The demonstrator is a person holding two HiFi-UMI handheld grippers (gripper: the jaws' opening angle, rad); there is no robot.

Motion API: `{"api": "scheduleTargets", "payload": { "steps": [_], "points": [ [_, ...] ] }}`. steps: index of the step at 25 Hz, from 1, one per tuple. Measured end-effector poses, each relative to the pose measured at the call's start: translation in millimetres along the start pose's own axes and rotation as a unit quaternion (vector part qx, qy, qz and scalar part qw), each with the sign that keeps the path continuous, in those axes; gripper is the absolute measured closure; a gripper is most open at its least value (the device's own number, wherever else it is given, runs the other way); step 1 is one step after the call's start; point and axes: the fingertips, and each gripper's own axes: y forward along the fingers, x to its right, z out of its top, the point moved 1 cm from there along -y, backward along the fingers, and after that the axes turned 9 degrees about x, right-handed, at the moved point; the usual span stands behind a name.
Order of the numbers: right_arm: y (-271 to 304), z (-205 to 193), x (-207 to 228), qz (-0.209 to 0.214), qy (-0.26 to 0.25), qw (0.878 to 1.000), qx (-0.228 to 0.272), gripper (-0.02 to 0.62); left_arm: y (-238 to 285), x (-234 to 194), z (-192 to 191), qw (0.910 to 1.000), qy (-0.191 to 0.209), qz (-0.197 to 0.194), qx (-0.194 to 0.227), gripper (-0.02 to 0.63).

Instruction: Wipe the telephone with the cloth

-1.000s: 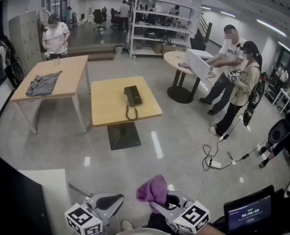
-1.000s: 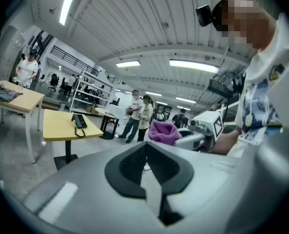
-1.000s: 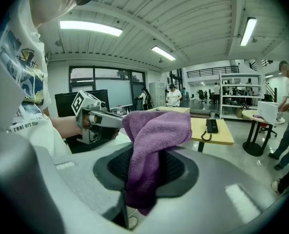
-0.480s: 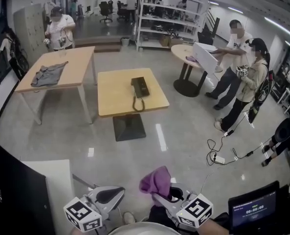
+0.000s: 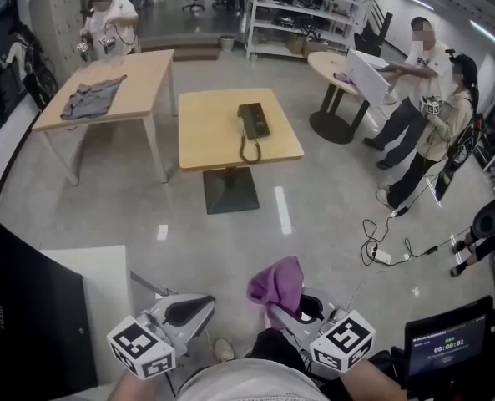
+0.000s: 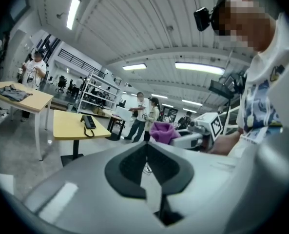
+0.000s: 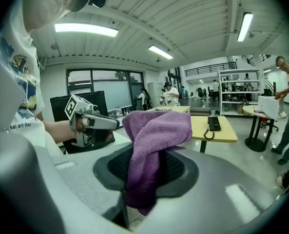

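Note:
A dark telephone point(image 5: 252, 119) with a coiled cord lies on a small square wooden table point(image 5: 209, 144) several steps ahead of me; it also shows as the telephone point(image 6: 87, 122) and the telephone point(image 7: 214, 124) in the two gripper views. My right gripper point(image 5: 282, 306) is shut on a purple cloth point(image 5: 279, 283), which bunches up over its jaws, seen as the cloth point(image 7: 151, 140) in the right gripper view. My left gripper point(image 5: 199, 307) is shut and holds nothing; its jaws meet in the left gripper view point(image 6: 146, 152). Both grippers hang low near my body, far from the telephone.
A longer wooden table point(image 5: 134, 86) with a grey garment point(image 5: 93, 97) stands at the left. A person stands behind it. Two people stand by a round table point(image 5: 330, 69) at the right. Cables and a power strip point(image 5: 382, 256) lie on the floor. A dark monitor point(image 5: 22, 307) is near left.
The view has moved closer to the telephone table, which now sits higher and larger in the head view. Both grippers keep their pose, with the cloth still in the right one.

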Motion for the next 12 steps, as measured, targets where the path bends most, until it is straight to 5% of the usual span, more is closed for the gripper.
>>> {"api": "scheduleTargets", "payload": {
  "steps": [12],
  "points": [
    [15.9, -2.4, -4.6, 0.035, -0.005, 0.999, -0.012, 0.482, -6.7, -2.6, -3.5, 0.9996, -0.011, 0.024, 0.006, 0.601]
  ]
}}
